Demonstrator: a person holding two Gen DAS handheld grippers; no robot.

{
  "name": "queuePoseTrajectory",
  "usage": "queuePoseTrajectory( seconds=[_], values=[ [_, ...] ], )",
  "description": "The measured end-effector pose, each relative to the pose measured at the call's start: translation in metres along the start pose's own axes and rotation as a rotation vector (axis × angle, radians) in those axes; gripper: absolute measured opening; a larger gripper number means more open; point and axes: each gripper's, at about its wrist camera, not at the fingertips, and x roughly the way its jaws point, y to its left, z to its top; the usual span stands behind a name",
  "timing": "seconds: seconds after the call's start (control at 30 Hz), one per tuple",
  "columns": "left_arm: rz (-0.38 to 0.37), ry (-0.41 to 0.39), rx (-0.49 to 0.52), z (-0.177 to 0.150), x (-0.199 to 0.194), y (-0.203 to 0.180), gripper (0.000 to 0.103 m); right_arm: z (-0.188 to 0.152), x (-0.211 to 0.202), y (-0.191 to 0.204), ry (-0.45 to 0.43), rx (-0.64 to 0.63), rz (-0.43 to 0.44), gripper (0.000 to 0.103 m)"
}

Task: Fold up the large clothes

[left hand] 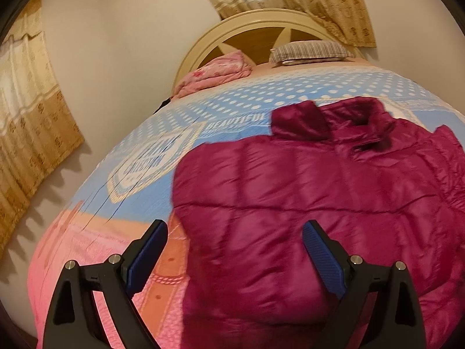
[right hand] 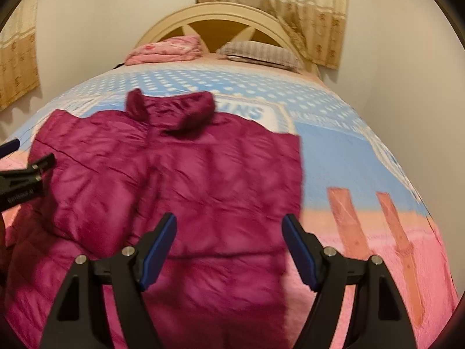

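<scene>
A magenta quilted puffer jacket [left hand: 305, 203] lies flat on the bed, collar [left hand: 360, 116] toward the headboard, sleeves folded in. It also shows in the right wrist view [right hand: 174, 180]. My left gripper [left hand: 234, 232] is open and empty above the jacket's lower left part. My right gripper [right hand: 229, 226] is open and empty above the jacket's lower right part. The left gripper [right hand: 20, 157] shows at the left edge of the right wrist view.
The bed has a blue dotted and pink cover [left hand: 122, 174]. A folded pink blanket [left hand: 215, 72] and a striped pillow [left hand: 311, 52] lie by the cream headboard [left hand: 261, 20]. Curtains [left hand: 26, 116] hang on the walls. A wall runs along the bed's right side [right hand: 407, 72].
</scene>
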Motion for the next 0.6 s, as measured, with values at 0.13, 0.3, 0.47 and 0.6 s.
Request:
queuePoseTrajectory(
  seconds=[0.13,0.3,0.47,0.6],
  values=[
    [0.044,0.008,-0.032,-0.008,0.004,0.021,0.094,0.011,0.009,0.023,0.008,0.007,0.051,0.077],
    [0.066,0.039,-0.103,-0.024,0.012,0.046,0.094,0.013,0.025,0.041,0.048,0.054,0.134,0.077],
    [0.063,0.068,-0.120,-0.033,0.019,0.054,0.094,0.010,0.043,0.057,0.107,0.051,0.197,0.043],
    [0.079,0.073,-0.148,-0.033,0.015,0.065,0.094,0.007,0.041,0.062,0.110,0.035,0.228,0.012]
  ],
)
